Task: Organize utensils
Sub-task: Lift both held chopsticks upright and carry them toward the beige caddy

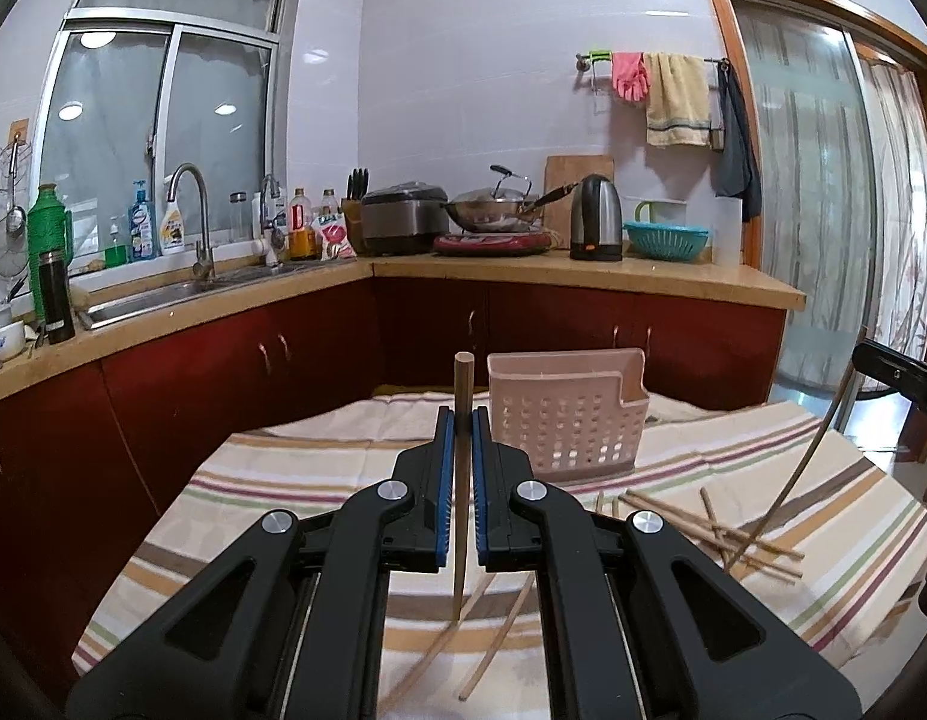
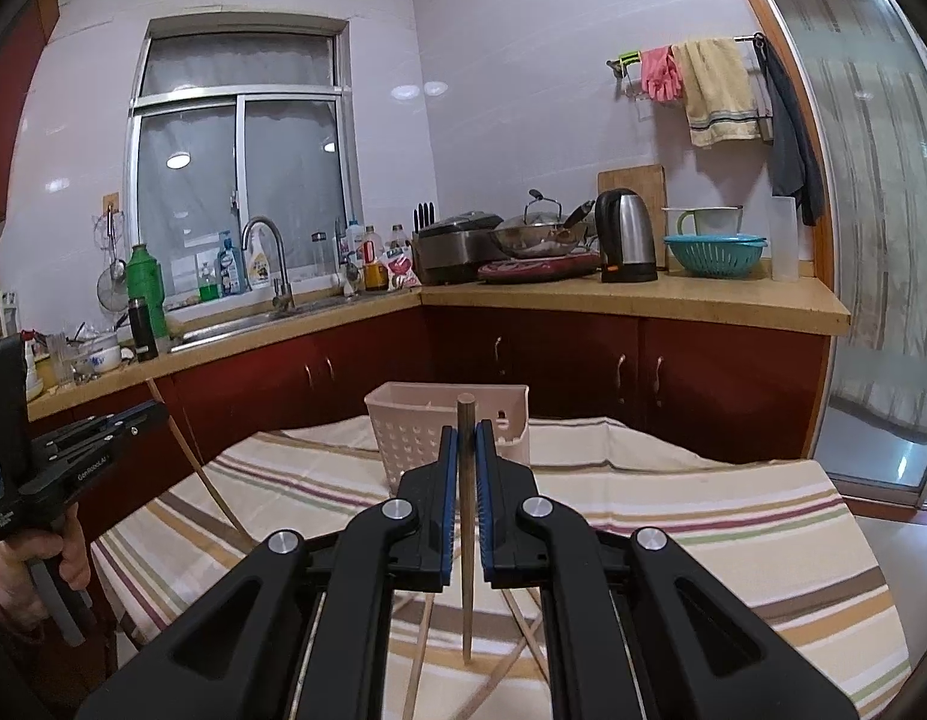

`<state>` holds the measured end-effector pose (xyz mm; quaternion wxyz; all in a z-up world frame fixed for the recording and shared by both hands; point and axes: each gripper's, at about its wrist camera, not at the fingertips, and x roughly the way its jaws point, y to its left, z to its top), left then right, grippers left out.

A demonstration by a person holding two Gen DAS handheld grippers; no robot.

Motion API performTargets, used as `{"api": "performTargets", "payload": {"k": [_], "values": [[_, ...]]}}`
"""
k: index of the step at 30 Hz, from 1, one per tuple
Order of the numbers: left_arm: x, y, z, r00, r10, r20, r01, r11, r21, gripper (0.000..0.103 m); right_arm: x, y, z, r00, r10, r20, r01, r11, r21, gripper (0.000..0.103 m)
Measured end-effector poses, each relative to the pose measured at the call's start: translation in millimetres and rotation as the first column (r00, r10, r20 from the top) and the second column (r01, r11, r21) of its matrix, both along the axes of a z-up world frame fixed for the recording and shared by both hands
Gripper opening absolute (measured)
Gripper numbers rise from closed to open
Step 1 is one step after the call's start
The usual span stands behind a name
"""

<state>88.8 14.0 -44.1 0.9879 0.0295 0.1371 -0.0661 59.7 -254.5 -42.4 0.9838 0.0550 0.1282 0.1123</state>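
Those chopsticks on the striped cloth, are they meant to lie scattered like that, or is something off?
They look untidy: loose chopsticks lie crisscrossed on the striped cloth instead of standing in the pink basket. The left gripper and right gripper each pinch one chopstick upright. Nothing looks spilled or broken.

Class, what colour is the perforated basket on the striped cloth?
Pale pink basket, clearest in the left wrist view.

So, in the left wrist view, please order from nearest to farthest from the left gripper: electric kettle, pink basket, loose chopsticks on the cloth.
From the left gripper:
1. Pink basket, just beyond, slightly right.
2. Loose chopsticks, on the cloth, right.
3. Electric kettle, far counter.
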Motion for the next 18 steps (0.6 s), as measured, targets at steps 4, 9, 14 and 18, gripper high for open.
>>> {"api": "performTargets", "payload": {"k": [4,9,14,18], "values": [[8.3,-1.3,14.5,1.0,-0.016,0.026,0.017,1.0,-0.013,0.006,7.5,0.6,10.8,1.0,0.0,0.02,0.0,1.0,0.005,0.007],[22.3,-5.1,36.3,0.997,-0.042,0.07,0.044,0.999,-0.02,0.006,18.8,2.0,25.1,0.999,0.013,0.05,-0.013,1.0,0.009,0.007],[43.4,-13.0,64.0,0.99,-0.072,0.122,0.076,0.997,-0.03,0.006,37.5,1.8,48.8,0.994,0.018,0.108,-0.019,1.0,0.01,0.007],[63.5,-19.6,88.4,0.982,-0.093,0.166,0.103,0.994,-0.049,0.006,61.6,-0.9,72.4,0.987,0.023,0.16,-0.026,1.0,0.015,0.007]]}}
